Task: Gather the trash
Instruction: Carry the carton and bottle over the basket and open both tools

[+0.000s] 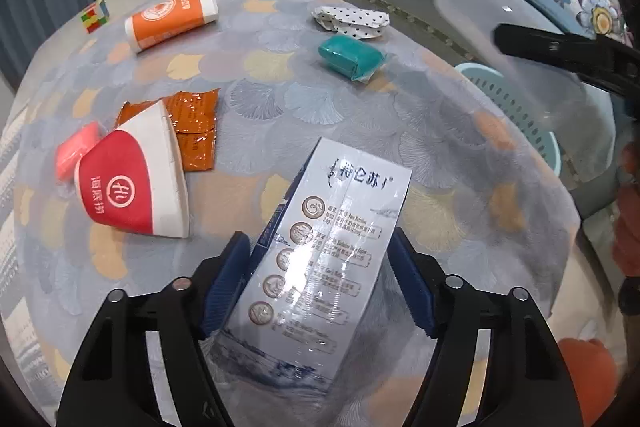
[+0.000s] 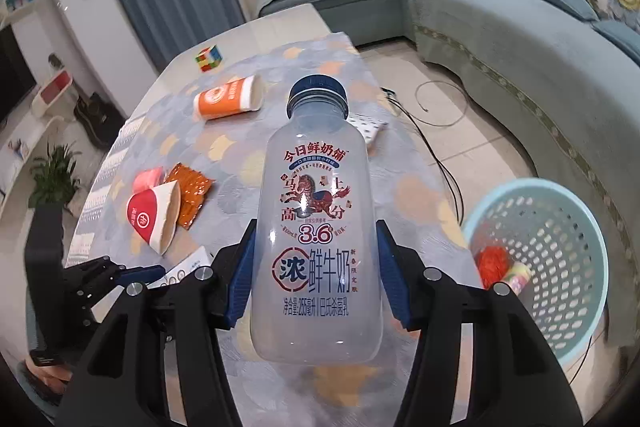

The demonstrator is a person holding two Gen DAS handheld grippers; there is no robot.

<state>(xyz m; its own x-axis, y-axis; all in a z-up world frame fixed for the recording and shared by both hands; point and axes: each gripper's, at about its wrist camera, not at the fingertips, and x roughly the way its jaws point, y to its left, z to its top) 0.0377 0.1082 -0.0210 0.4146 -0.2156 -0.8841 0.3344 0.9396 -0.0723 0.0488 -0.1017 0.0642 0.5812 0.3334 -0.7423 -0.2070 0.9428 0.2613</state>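
Right gripper (image 2: 316,267) clamped on a plastic milk bottle (image 2: 316,227), blue pads pressing both sides of its lower body, bottle lifted clear of the table (image 2: 248,163). Bottle is translucent, frosted white, looks empty; dark blue screw cap (image 2: 318,89) on; printed label with red and blue Chinese characters, a red horse figure, a large "3.6". It is held cap forward, pointing away from the gripper. Left gripper (image 1: 320,275) low over the cloth-covered table, a milk carton (image 1: 320,267) between its blue pads; carton is pale grey-white with a column of round brown icons and fine print, glossy, glare across its face. Left pad looks against the carton edge, right pad close beside it; whether the pads truly press I cannot tell. Still on the table: red-and-white paper cup (image 1: 132,183) on its side, orange-brown foil sachet (image 1: 192,131) partly under it, pink packet (image 1: 76,151) touching the cup, orange-and-white paper cup (image 1: 172,19) lying down farther off, teal wrapped packet (image 1: 352,57), crumpled dotted paper (image 1: 352,21) just behind it, colour cube (image 1: 95,15) near the far edge. Pale blue perforated waste basket (image 2: 560,255) stands on the floor beside the table, right of the bottle; red crumpled trash (image 2: 494,261) and a small colourful wrapper (image 2: 518,277) lie inside.
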